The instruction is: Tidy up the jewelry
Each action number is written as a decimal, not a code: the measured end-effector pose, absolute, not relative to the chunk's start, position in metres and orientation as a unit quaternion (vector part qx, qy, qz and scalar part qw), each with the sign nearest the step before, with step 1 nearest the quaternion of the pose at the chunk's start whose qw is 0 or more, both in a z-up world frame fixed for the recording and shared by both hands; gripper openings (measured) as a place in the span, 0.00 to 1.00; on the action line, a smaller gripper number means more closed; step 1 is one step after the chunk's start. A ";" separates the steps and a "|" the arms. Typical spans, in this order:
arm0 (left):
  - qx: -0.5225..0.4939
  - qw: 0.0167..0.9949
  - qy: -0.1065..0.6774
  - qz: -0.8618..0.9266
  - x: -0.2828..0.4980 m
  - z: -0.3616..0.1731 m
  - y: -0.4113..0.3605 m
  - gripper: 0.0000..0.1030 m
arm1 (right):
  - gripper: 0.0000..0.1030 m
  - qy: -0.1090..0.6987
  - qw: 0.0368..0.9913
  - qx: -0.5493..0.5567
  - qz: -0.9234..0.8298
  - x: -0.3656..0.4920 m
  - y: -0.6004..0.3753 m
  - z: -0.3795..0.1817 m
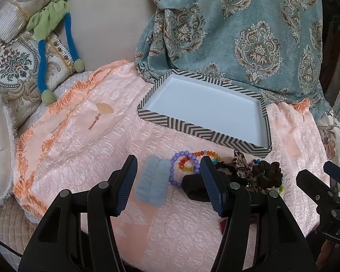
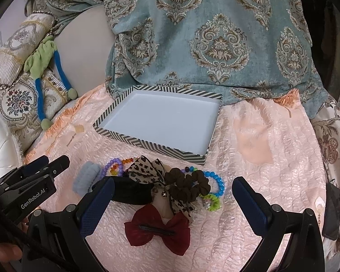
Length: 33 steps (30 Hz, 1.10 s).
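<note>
Pink cloth holds hair accessories; striped box bare; both tongs agape, gripping nothing.

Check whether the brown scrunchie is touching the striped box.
Apart. The right wrist view shows the brown scrunchie lying nearer the camera than the striped box, with a strip of bare pink bedspread between the box's front wall and it.

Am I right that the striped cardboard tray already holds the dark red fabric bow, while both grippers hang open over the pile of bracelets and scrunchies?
Not quite: the black-and-white striped cardboard tray holds nothing. The right wrist view shows the dark red fabric bow lying on the pink cloth in front of the pile. The rest stands: the left gripper and right gripper hang open over it.
</note>
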<state>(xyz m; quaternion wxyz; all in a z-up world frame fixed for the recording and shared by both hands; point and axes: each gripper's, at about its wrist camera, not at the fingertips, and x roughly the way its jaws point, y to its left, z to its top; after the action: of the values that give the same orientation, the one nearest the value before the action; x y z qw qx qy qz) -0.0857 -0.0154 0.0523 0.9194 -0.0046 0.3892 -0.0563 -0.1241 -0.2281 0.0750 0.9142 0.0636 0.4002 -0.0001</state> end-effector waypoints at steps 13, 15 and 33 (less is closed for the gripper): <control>-0.009 0.917 0.394 -0.061 -0.086 0.050 -0.017 0.56 | 1.00 0.401 0.914 0.067 0.000 -0.125 -0.229 0.076; -0.009 0.918 0.392 -0.060 -0.087 0.051 -0.017 0.56 | 1.00 0.400 0.914 0.070 -0.002 -0.126 -0.231 0.077; -0.007 0.914 0.401 -0.060 -0.086 0.045 -0.020 0.56 | 1.00 0.412 0.908 0.080 -0.003 -0.122 -0.240 0.069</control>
<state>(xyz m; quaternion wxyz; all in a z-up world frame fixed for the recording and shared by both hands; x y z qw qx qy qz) -0.0859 -0.0204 0.0454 0.9141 -0.0066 0.4010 -0.0605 -0.1220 -0.2399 0.0688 0.9077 0.0803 0.4119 -0.0027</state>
